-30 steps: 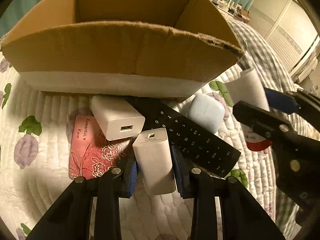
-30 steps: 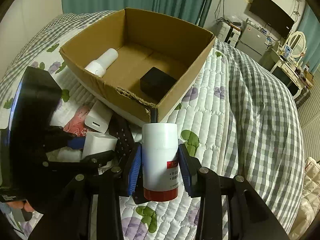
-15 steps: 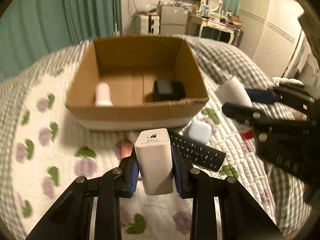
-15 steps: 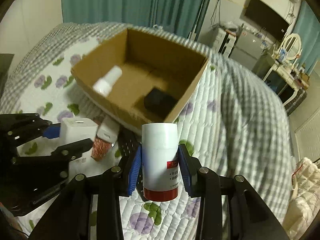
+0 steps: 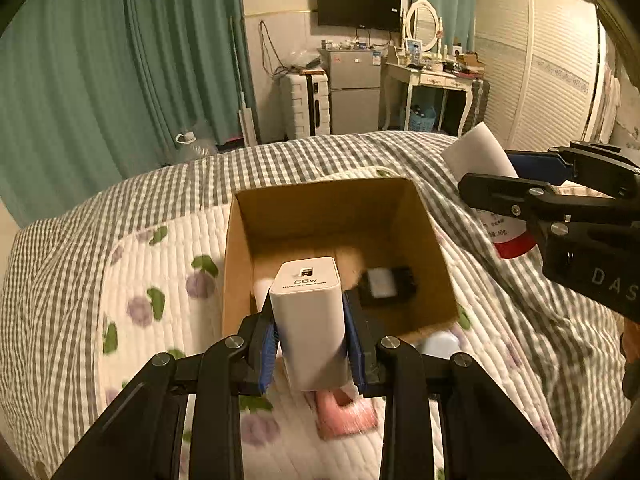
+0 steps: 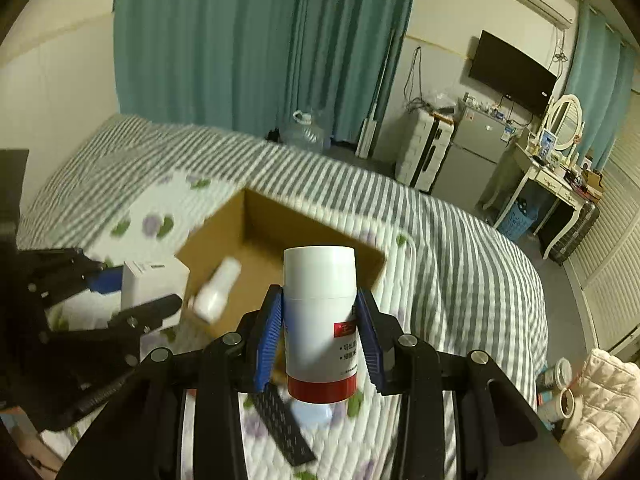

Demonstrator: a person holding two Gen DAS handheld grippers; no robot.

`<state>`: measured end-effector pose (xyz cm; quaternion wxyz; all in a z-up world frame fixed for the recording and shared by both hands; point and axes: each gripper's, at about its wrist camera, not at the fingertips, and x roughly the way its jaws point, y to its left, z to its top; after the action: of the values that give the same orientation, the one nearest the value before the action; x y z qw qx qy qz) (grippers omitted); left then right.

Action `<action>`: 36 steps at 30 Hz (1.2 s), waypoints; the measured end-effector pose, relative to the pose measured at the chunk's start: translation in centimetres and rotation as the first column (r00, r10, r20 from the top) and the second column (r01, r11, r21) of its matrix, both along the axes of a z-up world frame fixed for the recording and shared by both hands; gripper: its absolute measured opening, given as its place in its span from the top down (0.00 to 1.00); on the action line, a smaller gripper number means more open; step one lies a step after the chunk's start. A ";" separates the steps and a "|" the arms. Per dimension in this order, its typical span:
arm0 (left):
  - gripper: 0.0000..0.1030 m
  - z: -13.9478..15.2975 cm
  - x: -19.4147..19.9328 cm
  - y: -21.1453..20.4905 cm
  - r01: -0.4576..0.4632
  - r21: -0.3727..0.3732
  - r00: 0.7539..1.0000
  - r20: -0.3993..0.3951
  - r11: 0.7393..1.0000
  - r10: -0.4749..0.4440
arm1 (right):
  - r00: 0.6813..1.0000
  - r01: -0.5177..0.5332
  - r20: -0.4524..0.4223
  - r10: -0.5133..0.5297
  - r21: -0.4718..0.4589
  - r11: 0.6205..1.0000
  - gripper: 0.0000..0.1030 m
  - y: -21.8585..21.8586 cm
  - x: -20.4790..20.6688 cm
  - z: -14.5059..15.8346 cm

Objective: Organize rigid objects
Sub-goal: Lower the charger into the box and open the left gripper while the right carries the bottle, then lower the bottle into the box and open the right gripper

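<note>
While our left tool (image 5: 310,334) pinches an upright white rectangular plastic charger block (image 5: 308,320) and our right tool (image 6: 320,338) pinches a white cylindrical bottle with a red base (image 6: 320,320), both hang above the open brown cardboard box (image 5: 420,232) on the bed (image 5: 60,280).

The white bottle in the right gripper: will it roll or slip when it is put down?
The bottle is a smooth cylinder, so on its side it would probably roll. It looks rigid, and the right gripper may slip on it.
</note>
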<state>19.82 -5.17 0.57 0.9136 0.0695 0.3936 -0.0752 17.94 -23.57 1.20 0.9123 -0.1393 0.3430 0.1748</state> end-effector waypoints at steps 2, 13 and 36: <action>0.71 -1.0 1.9 0.0 -0.004 0.004 1.000 -0.014 1.000 0.004 | 1.000 0.002 -0.012 -0.002 0.018 1.000 0.65 0.5 1.7 -0.3; 0.71 -10.0 8.3 -0.5 -0.003 0.013 0.987 -0.160 1.000 0.005 | 0.987 0.024 -0.157 -0.011 0.080 0.997 0.65 0.0 8.2 -7.6; 0.52 -5.1 2.8 5.1 -0.076 -0.014 0.995 -0.060 0.997 0.075 | 0.947 0.094 -0.315 -0.056 0.110 0.989 0.65 3.1 8.5 -12.8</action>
<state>22.64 -0.04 -4.53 0.9041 0.0449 0.4224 -0.0460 26.48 -20.45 -11.64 0.8597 -0.0403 0.4761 0.1805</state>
